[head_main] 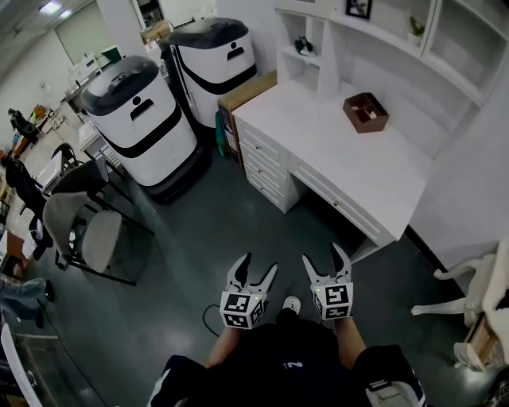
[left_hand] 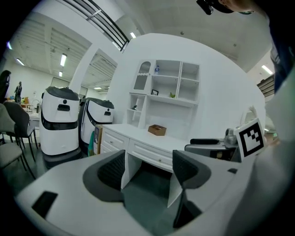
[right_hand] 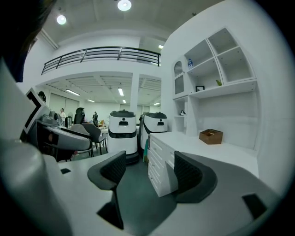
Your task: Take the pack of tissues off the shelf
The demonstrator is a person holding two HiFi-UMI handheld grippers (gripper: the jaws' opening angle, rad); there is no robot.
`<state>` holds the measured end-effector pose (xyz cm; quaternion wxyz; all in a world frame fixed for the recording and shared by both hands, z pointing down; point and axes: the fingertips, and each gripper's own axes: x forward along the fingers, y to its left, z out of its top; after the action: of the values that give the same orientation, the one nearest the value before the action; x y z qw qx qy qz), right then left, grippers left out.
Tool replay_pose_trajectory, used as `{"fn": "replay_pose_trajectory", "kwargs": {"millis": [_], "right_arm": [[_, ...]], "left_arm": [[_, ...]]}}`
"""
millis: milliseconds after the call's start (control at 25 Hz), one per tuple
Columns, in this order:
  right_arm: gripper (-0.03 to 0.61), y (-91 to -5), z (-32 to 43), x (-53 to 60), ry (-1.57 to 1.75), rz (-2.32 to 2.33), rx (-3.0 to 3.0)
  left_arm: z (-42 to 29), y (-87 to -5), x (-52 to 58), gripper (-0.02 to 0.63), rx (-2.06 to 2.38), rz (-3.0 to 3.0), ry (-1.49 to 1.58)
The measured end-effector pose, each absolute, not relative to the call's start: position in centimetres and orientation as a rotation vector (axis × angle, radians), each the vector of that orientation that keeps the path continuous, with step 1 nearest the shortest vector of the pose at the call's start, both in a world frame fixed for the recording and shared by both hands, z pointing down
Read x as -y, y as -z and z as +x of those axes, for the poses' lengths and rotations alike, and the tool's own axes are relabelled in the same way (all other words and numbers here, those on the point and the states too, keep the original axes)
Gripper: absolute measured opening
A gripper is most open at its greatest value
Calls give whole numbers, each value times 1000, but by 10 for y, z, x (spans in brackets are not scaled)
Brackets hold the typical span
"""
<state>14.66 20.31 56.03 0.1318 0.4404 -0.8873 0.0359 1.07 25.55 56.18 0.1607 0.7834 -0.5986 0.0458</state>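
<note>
I cannot make out a pack of tissues in any view. The white shelf unit (head_main: 382, 32) stands on the back of a white desk (head_main: 358, 171), ahead and to my right. Its compartments hold small items: a picture frame (head_main: 359, 8), a small plant (head_main: 415, 28), a dark object (head_main: 303, 44) and a small blue thing (left_hand: 157, 69) up high. My left gripper (head_main: 259, 264) and right gripper (head_main: 322, 254) hang side by side over the grey floor, well short of the desk. Both are open, with nothing between the fingers (left_hand: 113, 168) of the left or those (right_hand: 186, 173) of the right.
A brown open box (head_main: 365, 111) sits on the desk top. Drawers (head_main: 266, 163) fill the desk's left side. Two large white-and-black robots (head_main: 139, 119) (head_main: 215, 60) stand left of the desk. Grey chairs (head_main: 87, 230) are at the left, a white chair (head_main: 477, 286) at the right.
</note>
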Motion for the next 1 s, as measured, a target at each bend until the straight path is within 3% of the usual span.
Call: {"fn": "replay_pose_trajectory", "kwargs": {"millis": [440,1000], "right_arm": [[313,-568,192,-136,-146,1247,2584],[311,-589,195,-89,-216,1341,2535]], "left_arm": [[61,-565,-186,318,1704,2219,-122],[70,-588,-123,307,1587,2283,-176]]}}
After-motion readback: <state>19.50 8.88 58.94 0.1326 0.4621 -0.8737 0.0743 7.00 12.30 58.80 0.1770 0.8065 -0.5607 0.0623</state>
